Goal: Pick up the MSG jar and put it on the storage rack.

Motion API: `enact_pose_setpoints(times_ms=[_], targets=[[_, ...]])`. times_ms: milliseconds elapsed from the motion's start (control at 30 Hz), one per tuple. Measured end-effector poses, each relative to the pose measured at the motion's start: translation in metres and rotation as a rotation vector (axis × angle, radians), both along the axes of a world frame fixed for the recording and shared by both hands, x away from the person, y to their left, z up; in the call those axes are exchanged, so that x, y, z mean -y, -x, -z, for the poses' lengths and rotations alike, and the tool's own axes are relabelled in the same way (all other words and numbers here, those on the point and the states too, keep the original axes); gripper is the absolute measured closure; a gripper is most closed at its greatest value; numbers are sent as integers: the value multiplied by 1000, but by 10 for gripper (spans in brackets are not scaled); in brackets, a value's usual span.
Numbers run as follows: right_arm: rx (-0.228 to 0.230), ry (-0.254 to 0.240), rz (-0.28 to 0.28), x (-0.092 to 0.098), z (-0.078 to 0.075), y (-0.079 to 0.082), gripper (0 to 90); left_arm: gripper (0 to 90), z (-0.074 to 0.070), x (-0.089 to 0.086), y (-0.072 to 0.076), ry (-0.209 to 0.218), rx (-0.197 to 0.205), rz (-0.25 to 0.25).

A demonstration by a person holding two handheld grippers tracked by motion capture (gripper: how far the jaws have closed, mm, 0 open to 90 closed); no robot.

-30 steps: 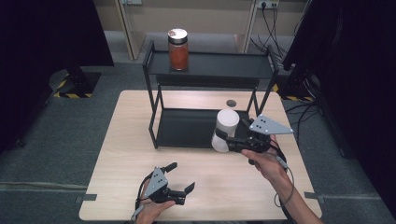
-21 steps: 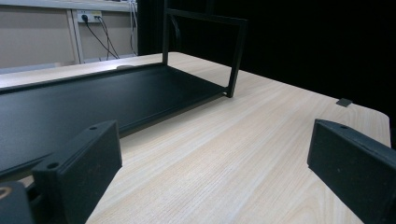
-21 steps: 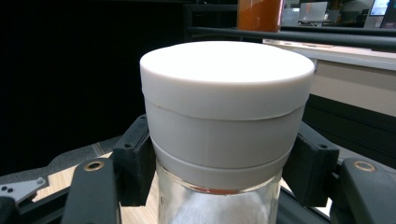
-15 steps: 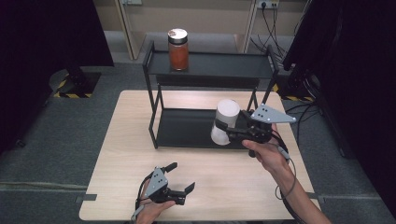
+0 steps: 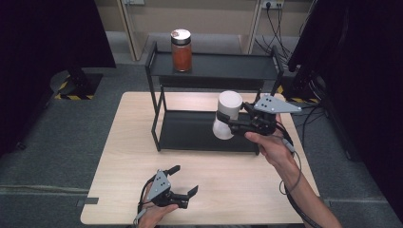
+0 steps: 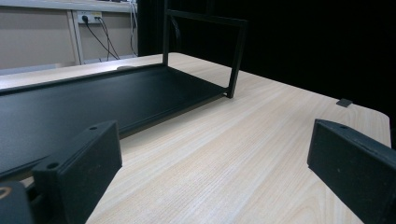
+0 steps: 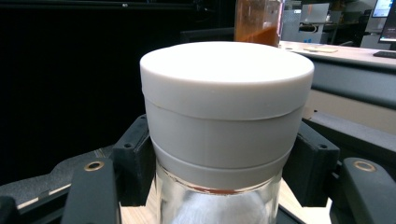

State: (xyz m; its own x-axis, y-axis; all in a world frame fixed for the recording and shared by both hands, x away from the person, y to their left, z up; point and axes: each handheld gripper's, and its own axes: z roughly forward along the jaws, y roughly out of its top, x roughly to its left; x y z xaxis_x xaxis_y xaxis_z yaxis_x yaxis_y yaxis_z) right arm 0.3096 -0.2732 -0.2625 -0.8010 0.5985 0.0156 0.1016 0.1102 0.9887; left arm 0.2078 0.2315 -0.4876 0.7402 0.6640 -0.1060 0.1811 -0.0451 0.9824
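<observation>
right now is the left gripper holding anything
No, the left gripper is open above the bare table, with nothing between its jaws.

I see a jar with orange content (image 5: 181,50) upright on the black rack's (image 5: 223,66) top shelf. Cables (image 5: 274,21) hang near a wall socket (image 5: 269,4). At the left is perhaps a striped floor plate (image 5: 64,93).

1. A black 2-tier rack (image 5: 209,104) stands at the far side of a wooden table (image 5: 247,190); a jar of orange contents (image 5: 181,50) sits upright on the rack's top tier, toward its left end.
2. The right gripper (image 5: 231,124) clasps a white-lidded jar (image 5: 226,121) over the right part of the rack's lower tier.
3. The left gripper (image 5: 184,180) rests on the table in front of the rack, jaws spread, holding nothing.
</observation>
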Motion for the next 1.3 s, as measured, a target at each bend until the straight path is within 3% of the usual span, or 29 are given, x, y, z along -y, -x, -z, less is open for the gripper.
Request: enact_pose_setpoints(times_ms=[1300], targets=[[7,10,53,-19,-67,-29,356,21,1,0,-1,-3,1,1]])
